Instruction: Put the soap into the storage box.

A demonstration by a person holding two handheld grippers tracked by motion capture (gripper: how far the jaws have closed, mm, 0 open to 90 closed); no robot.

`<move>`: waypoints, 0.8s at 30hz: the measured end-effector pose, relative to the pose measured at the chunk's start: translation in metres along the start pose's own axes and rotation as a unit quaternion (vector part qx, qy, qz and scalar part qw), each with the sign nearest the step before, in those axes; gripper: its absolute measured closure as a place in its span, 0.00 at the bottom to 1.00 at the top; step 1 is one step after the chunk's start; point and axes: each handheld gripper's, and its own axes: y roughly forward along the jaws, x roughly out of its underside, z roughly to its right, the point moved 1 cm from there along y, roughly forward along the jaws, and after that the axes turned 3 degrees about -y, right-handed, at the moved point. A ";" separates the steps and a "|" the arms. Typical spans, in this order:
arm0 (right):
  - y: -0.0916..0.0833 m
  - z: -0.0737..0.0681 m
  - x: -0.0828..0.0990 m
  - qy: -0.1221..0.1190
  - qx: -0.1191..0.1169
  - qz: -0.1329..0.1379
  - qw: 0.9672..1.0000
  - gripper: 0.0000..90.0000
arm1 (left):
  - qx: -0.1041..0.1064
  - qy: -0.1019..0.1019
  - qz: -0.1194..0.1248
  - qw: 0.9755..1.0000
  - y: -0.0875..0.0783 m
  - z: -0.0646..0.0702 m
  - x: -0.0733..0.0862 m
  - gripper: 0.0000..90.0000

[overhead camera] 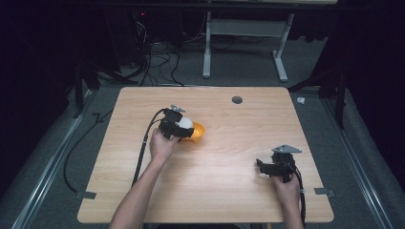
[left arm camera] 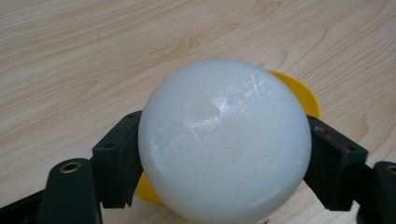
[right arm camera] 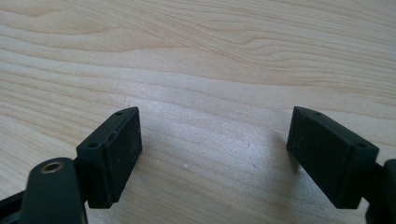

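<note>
Now the left tongs pinch a white ball just above a yellow bowl near the middle of the surface, while the right tongs rest spread wide.

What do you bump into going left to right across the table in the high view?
Left claw holding the white ball → yellow bowl → small dark hole in the table → right claw, open over bare wood.

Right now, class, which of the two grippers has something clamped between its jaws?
The left gripper: its jaws press a white ball over the yellow dish. The right gripper stands open above bare table.
</note>
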 end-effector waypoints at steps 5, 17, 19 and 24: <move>0.000 0.000 0.000 0.001 0.000 0.000 1.000 0.21 | -0.004 -0.001 -0.002 1.000 0.005 0.000 0.000 0.27; 0.000 0.000 0.000 0.000 0.000 0.000 1.000 0.21 | -0.012 0.000 -0.009 1.000 0.015 0.002 0.002 0.27; 0.000 0.000 0.000 0.001 0.000 0.000 1.000 0.21 | -0.012 0.000 -0.012 1.000 0.016 0.002 0.002 0.27; 0.000 0.000 0.000 0.001 0.000 0.000 1.000 0.21 | -0.014 0.001 -0.017 1.000 0.018 0.003 0.002 0.27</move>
